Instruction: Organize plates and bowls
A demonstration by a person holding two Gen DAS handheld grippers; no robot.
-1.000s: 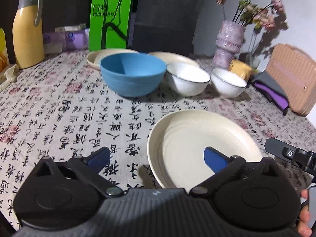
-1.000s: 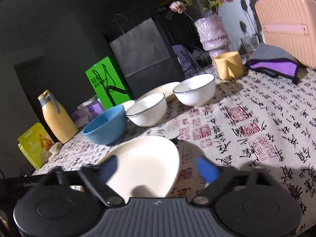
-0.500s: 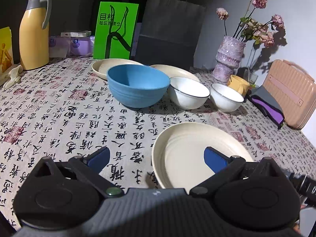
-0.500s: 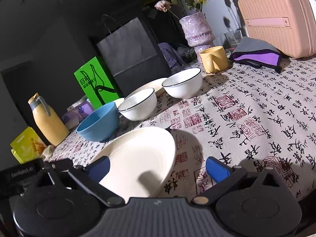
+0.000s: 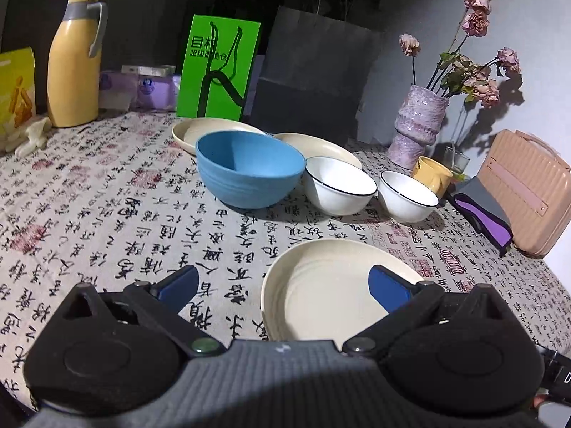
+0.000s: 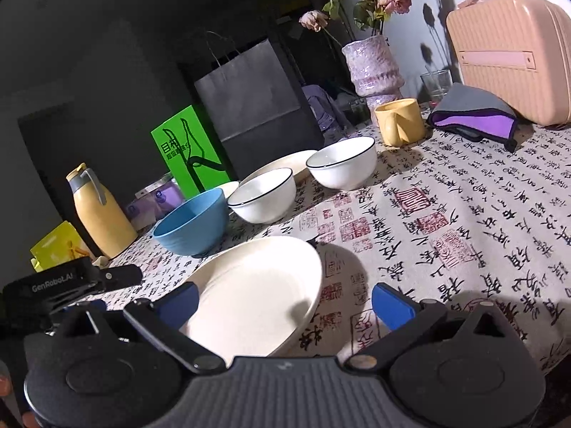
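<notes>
both the left gripper (image 5: 282,281) and the right gripper (image 6: 283,297) hover with jaws spread wide, grasping nothing. the round cream plastic plate (image 5: 332,292) lies flat on the calligraphy-print tablecloth (image 5: 107,214) just ahead; best to pinch its near rim squarely, then lift level.

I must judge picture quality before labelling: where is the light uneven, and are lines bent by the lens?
Left wrist view: dim back, dark corners; flowers cast hard shadows on the wall; the tablecloth curves. Right wrist view: bright wall by the pink case, black left side; the cream plate carries a gripper shadow.
</notes>
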